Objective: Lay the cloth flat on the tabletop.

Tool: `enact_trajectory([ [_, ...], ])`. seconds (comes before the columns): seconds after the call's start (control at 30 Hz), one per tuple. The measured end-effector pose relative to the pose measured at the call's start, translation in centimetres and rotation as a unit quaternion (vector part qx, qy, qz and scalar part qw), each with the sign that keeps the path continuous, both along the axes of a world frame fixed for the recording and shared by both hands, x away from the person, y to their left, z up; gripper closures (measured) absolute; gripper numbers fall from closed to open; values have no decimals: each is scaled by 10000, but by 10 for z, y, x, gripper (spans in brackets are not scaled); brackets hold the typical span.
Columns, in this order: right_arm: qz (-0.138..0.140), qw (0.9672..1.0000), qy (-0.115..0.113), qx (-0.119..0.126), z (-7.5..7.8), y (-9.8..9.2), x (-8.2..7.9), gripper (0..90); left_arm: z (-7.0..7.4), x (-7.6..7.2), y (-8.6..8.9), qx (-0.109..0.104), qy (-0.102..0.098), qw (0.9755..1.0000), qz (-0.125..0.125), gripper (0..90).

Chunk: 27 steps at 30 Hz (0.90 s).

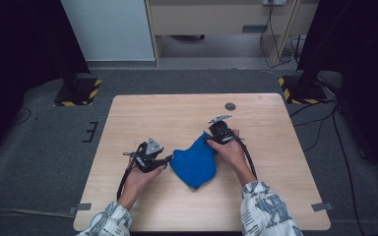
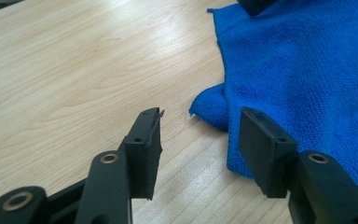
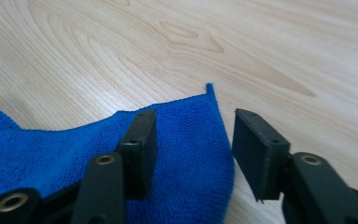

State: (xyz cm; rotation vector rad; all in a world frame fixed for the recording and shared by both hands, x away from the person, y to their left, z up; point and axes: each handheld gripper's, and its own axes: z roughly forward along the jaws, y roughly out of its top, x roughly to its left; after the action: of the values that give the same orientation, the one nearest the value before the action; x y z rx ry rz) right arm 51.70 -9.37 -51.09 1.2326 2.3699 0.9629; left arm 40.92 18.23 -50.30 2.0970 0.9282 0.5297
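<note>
A blue microfibre cloth lies crumpled on the wooden table, between the two hands. My left gripper is at the cloth's left edge, open, with a folded corner of the cloth just ahead of the gap between its jaws. My right gripper is at the cloth's upper right corner, open too. In the right gripper view the cloth's pointed corner lies between and under the jaws, ungripped. The left gripper and right gripper hold nothing.
A small dark round disc is set into the table near its far edge. Black stands with yellow-striped bases rest on the floor beyond the table's far corners. Bare wood surrounds the cloth.
</note>
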Motion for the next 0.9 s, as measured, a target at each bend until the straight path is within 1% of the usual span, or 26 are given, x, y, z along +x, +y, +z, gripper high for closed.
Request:
enact_trajectory([
  [0.03, 0, 10000, 0, 0, 0, 0, 0, 494, 0, 0, 0, 0, 0, 10000, 0, 490],
  [0.07, -26, 10000, 54, 44, -2, 1, 1, 483, 0, 0, 0, 34, -14, 10000, 13, 490],
  [0.1, -38, 9999, 118, 5, -6, 3, 2, 480, -1, 0, 0, 37, -12, 10000, 7, 490],
  [0.13, -38, 9999, 118, 5, -6, 3, 2, 480, -1, 1, 0, 18, 0, 10000, 4, 490],
  [0.17, -27, 9998, 169, -119, -11, 5, 3, 509, -1, 1, 1, 8, -1, 10000, 9, 488],
  [0.23, -16, 9997, 173, -150, -12, 5, 3, 523, -1, 1, 1, -22, 7, 10000, -11, 488],
  [0.27, 3, 9998, 132, -160, -13, 5, 3, 566, -1, 1, 1, -35, 14, 10000, -21, 488],
  [0.3, 17, 9998, 126, -163, -12, 4, 2, 658, -1, 1, 0, -44, 27, 10000, -44, 489],
  [0.33, 17, 9998, 126, -163, -12, 4, 2, 658, -2, 1, 0, -42, 48, 10000, -66, 489],
  [0.4, 90, 9997, 165, -162, -11, 3, 2, 807, -3, 1, -2, -21, 65, 9999, -100, 489],
  [0.43, 127, 9996, 165, -166, -10, 3, 1, 860, -3, 0, -3, -12, 81, 9999, -129, 489],
  [0.47, 135, 9997, 120, -143, -9, 2, -1, 872, -4, 0, -3, -12, 80, 9999, -146, 488],
  [0.5, 170, 9998, 72, -58, -8, 1, -2, 874, -4, 0, -4, 3, 94, 9998, -169, 486],
  [0.53, 215, 9998, -41, 42, -5, 0, -4, 875, -4, 0, -4, 12, 111, 9998, -185, 481],
  [0.57, 215, 9998, -41, 42, -5, 0, -4, 875, -5, 0, -5, 25, 126, 9997, -202, 481],
  [0.6, 225, 9996, -94, 122, -2, -2, -6, 875, -6, 0, -5, 41, 156, 9996, -215, 476],
  [0.63, 238, 9992, -189, 248, 4, -5, -9, 875, -7, 1, -5, 60, 181, 9996, -226, 470],
  [0.67, 238, 9992, -189, 248, 4, -5, -9, 875, -8, 1, -5, 76, 196, 9995, -240, 470],
  [0.7, 206, 9989, -218, 354, 8, -7, -11, 875, -9, 1, -6, 91, 222, 9994, -248, 467],
  [0.73, 244, 9982, -316, 436, 12, -9, -13, 875, -10, 2, -6, 89, 252, 9993, -260, 462],
  [0.77, 251, 9978, -333, 521, 16, -11, -15, 875, -11, 2, -6, 78, 280, 9992, -279, 459],
  [0.83, 281, 9972, -414, 555, 21, -14, -19, 876, -13, 2, -8, 116, 345, 9988, -335, 453],
  [0.87, 336, 9963, -476, 634, 26, -17, -22, 876, -15, 2, -10, 164, 367, 9985, -379, 453],
  [0.9, 336, 9963, -476, 634, 26, -17, -22, 876, -15, 2, -10, 164, 367, 9985, -379, 454],
])
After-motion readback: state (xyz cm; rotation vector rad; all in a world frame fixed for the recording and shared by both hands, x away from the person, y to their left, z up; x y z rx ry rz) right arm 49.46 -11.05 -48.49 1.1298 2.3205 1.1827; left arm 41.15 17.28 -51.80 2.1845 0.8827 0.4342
